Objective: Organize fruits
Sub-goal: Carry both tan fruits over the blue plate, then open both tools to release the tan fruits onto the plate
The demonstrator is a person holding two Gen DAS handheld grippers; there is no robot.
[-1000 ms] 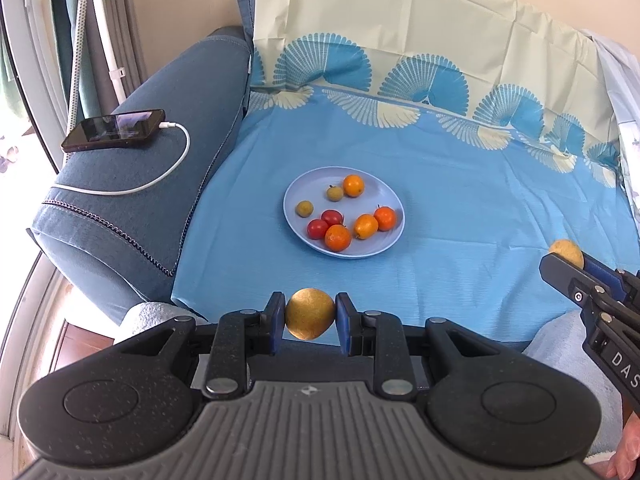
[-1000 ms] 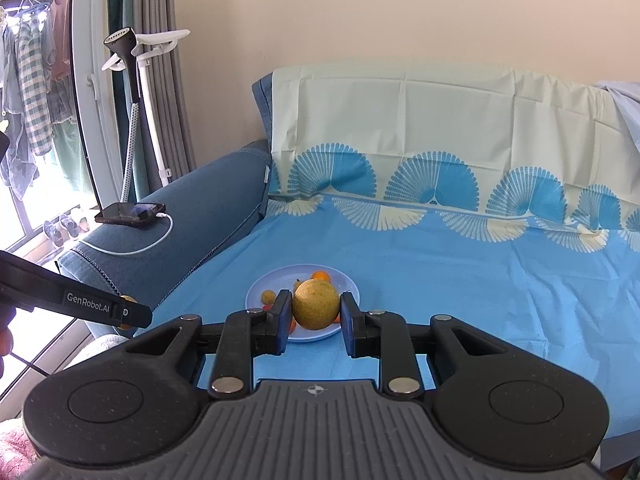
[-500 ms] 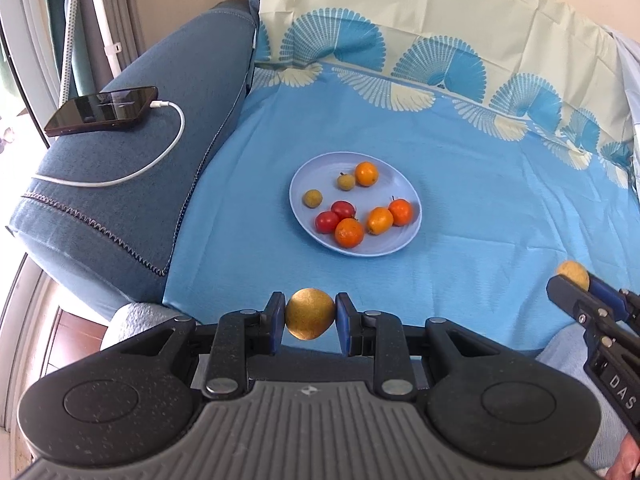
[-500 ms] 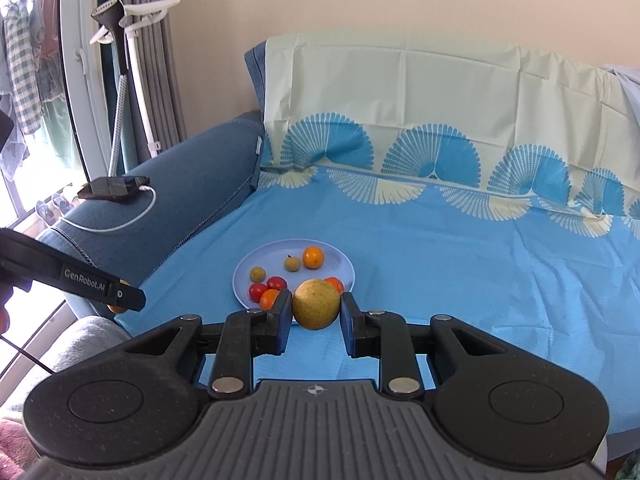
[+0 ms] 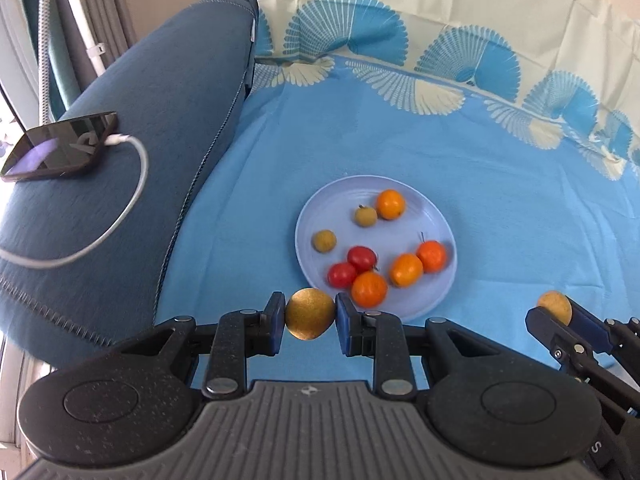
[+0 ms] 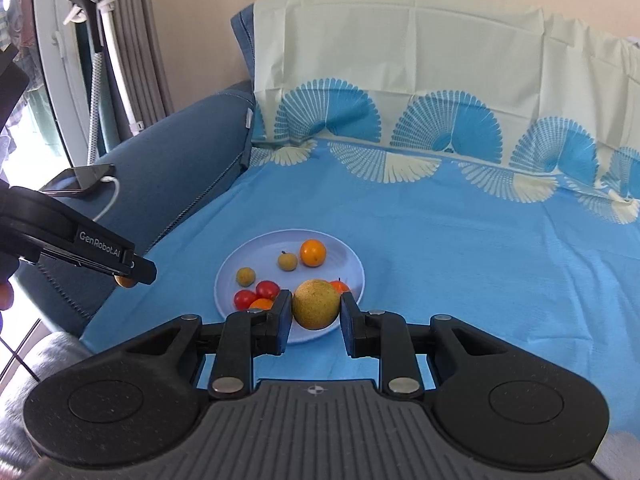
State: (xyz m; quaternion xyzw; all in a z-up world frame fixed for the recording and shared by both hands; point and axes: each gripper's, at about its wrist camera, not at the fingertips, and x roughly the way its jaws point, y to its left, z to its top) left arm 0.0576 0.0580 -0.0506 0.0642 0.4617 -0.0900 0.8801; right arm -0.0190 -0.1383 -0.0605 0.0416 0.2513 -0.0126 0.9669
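Note:
My left gripper [image 5: 310, 321] is shut on a round golden-brown fruit [image 5: 309, 312], held just short of the near-left rim of a pale blue plate [image 5: 424, 210]. The plate carries several small fruits: orange ones [image 5: 390, 204], red ones [image 5: 362, 258] and yellowish-brown ones [image 5: 324, 240]. My right gripper [image 6: 315, 316] is shut on a larger yellow-green fruit [image 6: 316, 303], hanging over the plate's near edge [image 6: 344, 252] in the right wrist view. Each gripper also shows in the other's view: the right gripper [image 5: 560, 318] with its fruit, and the left gripper [image 6: 130, 278] at the left.
The plate lies on a blue fan-patterned sheet [image 5: 500, 200] spread over a sofa seat and backrest. A phone [image 5: 60, 146] with a white cable [image 5: 134, 196] rests on the blue armrest at the left. A stand with a hose [image 6: 96, 60] and curtains stand by the window.
Both grippers have moved forward and slightly down towards the plate, which now looks larger and nearer. Each still holds its fruit.

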